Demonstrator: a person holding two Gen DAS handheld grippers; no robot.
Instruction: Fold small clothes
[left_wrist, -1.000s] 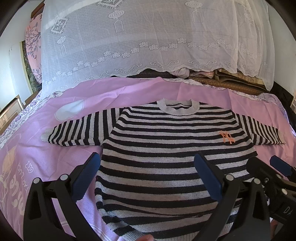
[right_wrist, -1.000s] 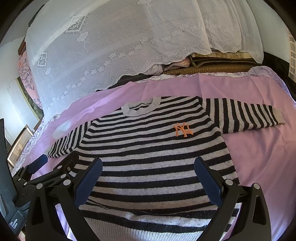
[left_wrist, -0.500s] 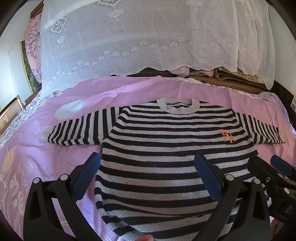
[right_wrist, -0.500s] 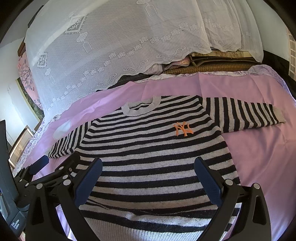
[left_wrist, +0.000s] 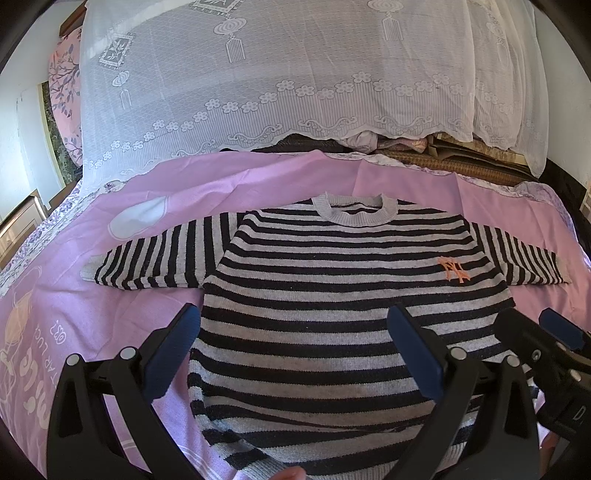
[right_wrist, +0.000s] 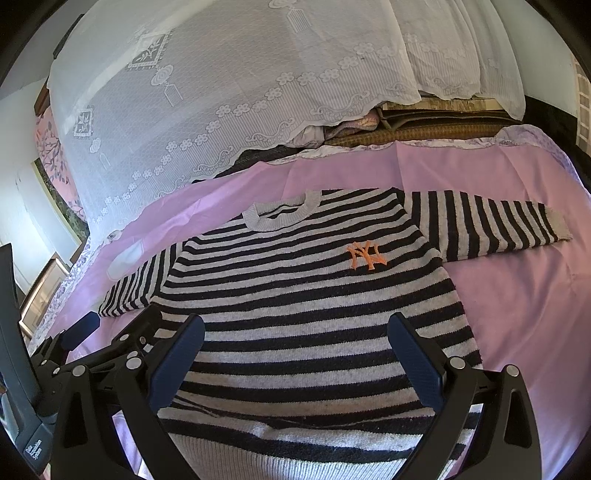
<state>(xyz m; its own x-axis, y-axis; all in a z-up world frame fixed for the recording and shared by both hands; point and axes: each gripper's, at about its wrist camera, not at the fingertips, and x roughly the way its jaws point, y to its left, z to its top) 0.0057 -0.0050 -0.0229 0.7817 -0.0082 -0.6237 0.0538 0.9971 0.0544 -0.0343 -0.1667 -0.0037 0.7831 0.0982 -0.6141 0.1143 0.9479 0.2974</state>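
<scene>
A pink sheet (left_wrist: 288, 177) is covering the bed; a white lace cloth (left_wrist: 295, 74) is draping over bedding piled behind it.

Striped sweater (right_wrist: 306, 306) flat on pink sheet (right_wrist: 524, 295)

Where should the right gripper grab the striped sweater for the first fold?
Judging by the pose, take the right sleeve's grey cuff, coming in from the outer side. The striped sweater lies flat, sleeves spread, so that free cuff edge pinches easily. The right gripper is open.
</scene>
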